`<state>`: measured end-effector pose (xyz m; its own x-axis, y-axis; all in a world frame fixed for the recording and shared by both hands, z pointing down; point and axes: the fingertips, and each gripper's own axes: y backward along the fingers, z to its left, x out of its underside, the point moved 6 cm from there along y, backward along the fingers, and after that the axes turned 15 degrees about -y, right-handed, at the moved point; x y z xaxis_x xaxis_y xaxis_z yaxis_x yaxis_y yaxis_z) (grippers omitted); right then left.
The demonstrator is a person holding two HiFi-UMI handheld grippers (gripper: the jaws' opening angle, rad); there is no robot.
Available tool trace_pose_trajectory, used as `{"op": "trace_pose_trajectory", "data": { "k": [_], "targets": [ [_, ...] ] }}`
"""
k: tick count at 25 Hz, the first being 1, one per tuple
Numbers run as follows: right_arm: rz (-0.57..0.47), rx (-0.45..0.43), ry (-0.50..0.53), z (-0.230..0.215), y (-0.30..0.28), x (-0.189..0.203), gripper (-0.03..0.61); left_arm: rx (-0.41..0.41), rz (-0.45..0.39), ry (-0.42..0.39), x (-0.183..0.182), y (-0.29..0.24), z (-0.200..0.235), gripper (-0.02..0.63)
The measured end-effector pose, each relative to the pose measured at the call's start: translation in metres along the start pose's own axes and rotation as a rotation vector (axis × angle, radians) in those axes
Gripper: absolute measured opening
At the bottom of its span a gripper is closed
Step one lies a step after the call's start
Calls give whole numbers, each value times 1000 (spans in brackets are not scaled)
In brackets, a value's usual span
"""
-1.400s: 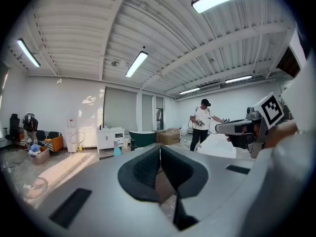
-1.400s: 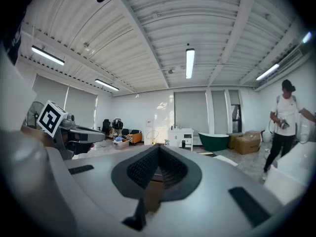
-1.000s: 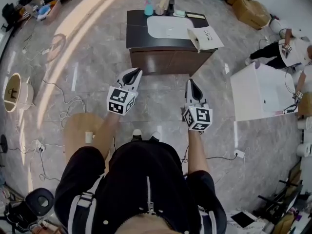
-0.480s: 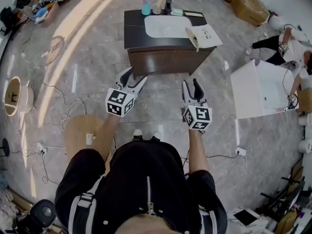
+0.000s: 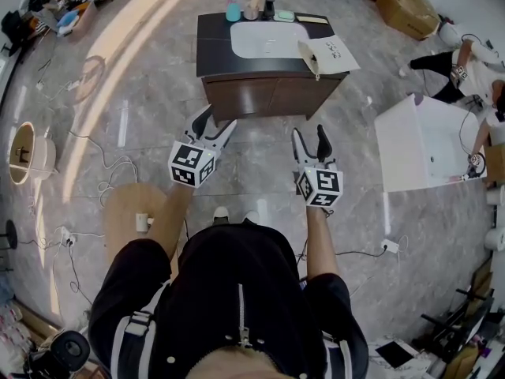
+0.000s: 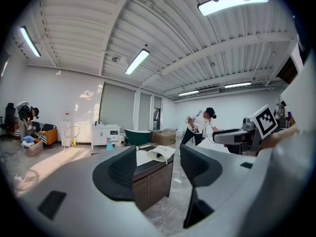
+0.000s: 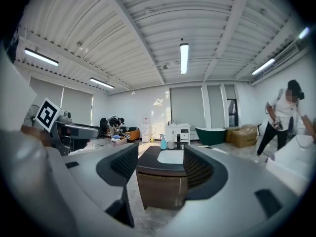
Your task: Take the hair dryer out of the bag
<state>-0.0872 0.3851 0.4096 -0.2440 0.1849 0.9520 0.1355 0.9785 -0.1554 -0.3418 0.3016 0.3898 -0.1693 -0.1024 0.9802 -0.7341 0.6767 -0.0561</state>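
Left tongs (image 5: 219, 117): held out level in front of the person, jaws wide apart and opening. Nothing is between the two dark ribbed pads and they touch nothing.
Right tongs (image 5: 309, 131): held out beside the left tongs and well apart from them, tipped slightly downward. The jaws are wide apart and opening, with nothing between them and nothing touched.
Marker cubes: each pair of tongs carries one at its rear, close to the person's forearm.
Desk (image 5: 211, 42): a dark wooden cabinet with a dark top and a white basin (image 5: 268, 40) set into it. It stands straight ahead of both tongs, apart from them across a stretch of grey tiled floor (image 5: 142, 93).
Bag (image 5: 330, 54): white paper, lying on the desk's near corner, ahead of the right tongs and a little to their right. In the left gripper view it shows far off in the gap between the jaws.
Hair dryer: not made out in any view.
Blue bottle (image 5: 233, 10): upright at the desk's far edge, beyond the basin, ahead of the left tongs.
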Motion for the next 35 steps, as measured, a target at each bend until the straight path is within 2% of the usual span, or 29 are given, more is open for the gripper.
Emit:
{"op": "trace_pose_trajectory", "data": {
  "k": [11,17,23,35],
  "targets": [
    [2,-32,-7,-38,2,-10,279,20,40,18,7,-30,-37,284],
    [8,-23,-13,-63,-15,-13,279,27,44,22,9,-63,-35,284],
    [14,-10,-5,-83,-56,-21,279,42,37,33,17,-111,-12,284],
    [6,54,-4,-134,-176,-67,279,116,6,15,13,-249,65,282]
  ]
}}
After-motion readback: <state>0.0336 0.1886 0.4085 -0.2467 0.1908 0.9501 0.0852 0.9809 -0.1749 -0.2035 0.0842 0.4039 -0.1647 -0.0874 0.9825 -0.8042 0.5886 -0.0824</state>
